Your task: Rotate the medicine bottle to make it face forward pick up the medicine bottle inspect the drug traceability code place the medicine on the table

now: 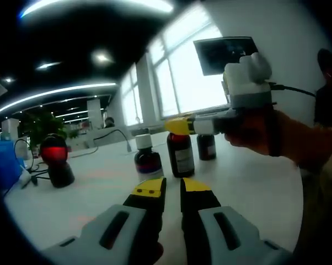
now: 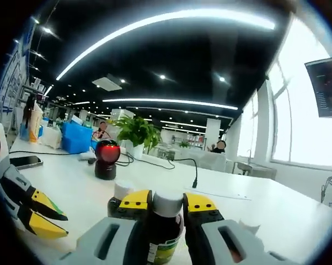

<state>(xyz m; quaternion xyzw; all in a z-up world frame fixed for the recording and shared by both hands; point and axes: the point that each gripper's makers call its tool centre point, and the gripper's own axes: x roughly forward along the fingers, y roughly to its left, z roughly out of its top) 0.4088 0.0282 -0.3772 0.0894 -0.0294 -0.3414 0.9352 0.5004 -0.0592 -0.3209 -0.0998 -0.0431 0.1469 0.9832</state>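
**Q:** Where does the work stand at this white tabletop (image 1: 249,182)?

**A:** My right gripper (image 2: 167,203) has its yellow-tipped jaws set on either side of a dark brown glass medicine bottle with a white cap and pale label (image 2: 165,223). From my right gripper view they look closed against its shoulders, so I take it as held. My left gripper (image 1: 172,189) waits low over the table, jaws nearly together with a thin gap, holding nothing.

**Q:** How do you do this step well?

**A:** Keep the bottle upright and turn it slowly until the label faces me, so the traceability code can be read; the black scanner with a red glowing window (image 2: 106,158) stands farther back on the table. I judge a firm grip matters, since glass can slip.

**Q:** Any crowding?

**A:** Two more dark bottles (image 1: 148,160) stand just beside mine, one on each flank, so I would lift straight up. The table beyond lies open.
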